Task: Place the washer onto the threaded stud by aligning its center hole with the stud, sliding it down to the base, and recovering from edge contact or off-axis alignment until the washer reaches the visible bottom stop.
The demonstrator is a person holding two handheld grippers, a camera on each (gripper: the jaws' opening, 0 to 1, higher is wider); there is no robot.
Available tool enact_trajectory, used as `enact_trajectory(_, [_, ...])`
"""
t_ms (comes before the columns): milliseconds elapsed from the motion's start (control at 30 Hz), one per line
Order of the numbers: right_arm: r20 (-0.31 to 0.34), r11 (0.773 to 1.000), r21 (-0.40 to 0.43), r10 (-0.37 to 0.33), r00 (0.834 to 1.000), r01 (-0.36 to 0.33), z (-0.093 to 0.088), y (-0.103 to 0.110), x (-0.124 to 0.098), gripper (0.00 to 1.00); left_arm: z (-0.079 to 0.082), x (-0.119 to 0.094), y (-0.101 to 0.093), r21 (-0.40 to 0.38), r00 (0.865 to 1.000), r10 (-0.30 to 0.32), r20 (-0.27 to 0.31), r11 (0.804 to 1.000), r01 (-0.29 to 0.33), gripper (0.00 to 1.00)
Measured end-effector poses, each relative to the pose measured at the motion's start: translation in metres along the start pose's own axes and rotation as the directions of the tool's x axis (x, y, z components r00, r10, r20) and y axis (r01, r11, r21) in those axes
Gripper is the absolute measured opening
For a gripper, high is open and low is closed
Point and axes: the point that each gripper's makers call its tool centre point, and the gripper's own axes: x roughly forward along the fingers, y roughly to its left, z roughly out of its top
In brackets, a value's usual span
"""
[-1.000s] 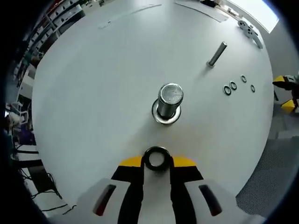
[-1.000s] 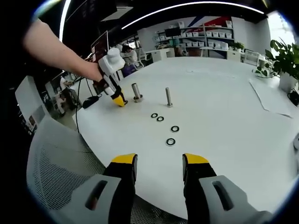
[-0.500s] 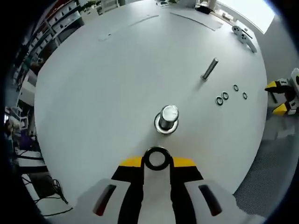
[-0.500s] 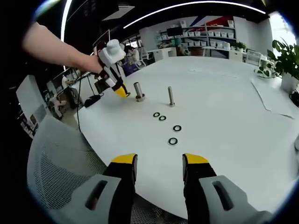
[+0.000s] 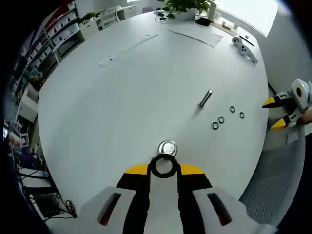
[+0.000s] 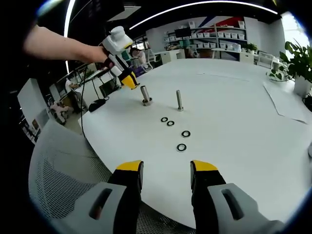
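Left gripper (image 5: 164,168) pinches a shiny metal ring washer (image 5: 163,165) above the round-topped steel stud (image 5: 167,147); right gripper (image 6: 166,168) spread.

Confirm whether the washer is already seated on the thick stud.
No: the washer sits clamped in the left hand-held gripper, above the thick stud.

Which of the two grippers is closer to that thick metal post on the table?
Left. The left gripper hangs just above the thick post; the right gripper sits far back at the table's near edge.
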Motion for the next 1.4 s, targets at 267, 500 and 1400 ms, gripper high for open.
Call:
enact_trajectory(267, [0.003,1.000,0.002,0.000,1.000,0.000,0.001,0.000,0.000,0.41,0.014,0.004,-0.005,0.055,1.000,-0.012,-0.021,0.998,0.013,0.18])
enact_trajectory(500, [0.005,1.000,0.004,-0.002,1.000,0.002,0.001,-0.001,0.000,0.41,0.018,0.011,-0.009,0.098,0.999,-0.014,-0.041,0.995,0.018,0.18])
enact_trajectory(1400, [0.011,1.000,0.015,-0.014,1.000,0.014,0.001,-0.003,-0.001,0.41,0.005,0.053,-0.010,0.182,0.987,-0.005,-0.164,0.983,0.035,0.18])
